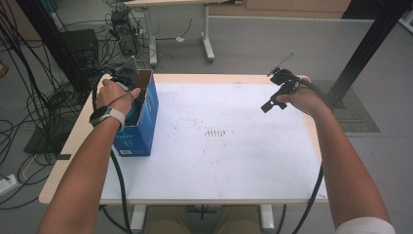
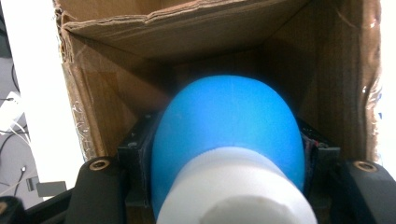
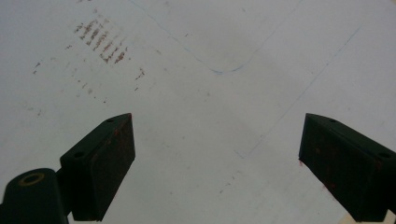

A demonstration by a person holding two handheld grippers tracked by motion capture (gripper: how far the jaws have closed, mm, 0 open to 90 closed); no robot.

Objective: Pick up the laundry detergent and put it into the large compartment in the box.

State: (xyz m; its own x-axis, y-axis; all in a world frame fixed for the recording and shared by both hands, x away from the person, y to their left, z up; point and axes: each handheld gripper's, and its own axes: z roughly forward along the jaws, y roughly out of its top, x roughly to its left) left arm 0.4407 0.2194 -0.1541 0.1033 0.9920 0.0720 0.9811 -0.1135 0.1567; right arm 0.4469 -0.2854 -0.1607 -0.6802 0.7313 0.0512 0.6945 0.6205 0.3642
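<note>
- Box: blue outside, brown cardboard inside, top open; stands at 9 o'clock on the desk, near its left edge.
- Bottle: blue rounded body, white cap toward the camera in the left gripper view; sits inside the box mouth, between the cardboard walls.
- Left tongs: pinching the bottle by its sides, pads pressed to the blue body; seen from above, the left hand is sunk into the box top.
- Right tongs: spread wide, holding nothing; they hover over bare desk at 2 o'clock, well apart from the box.
- Desk surface: white, with faint brown smears near the centre and thin blue pen lines.
- Progress, judged: the bottle is at the box opening and gripped; whether it is going in or coming out cannot be told. Left to do: finish that move and release. The right tongs have no part yet.
</note>
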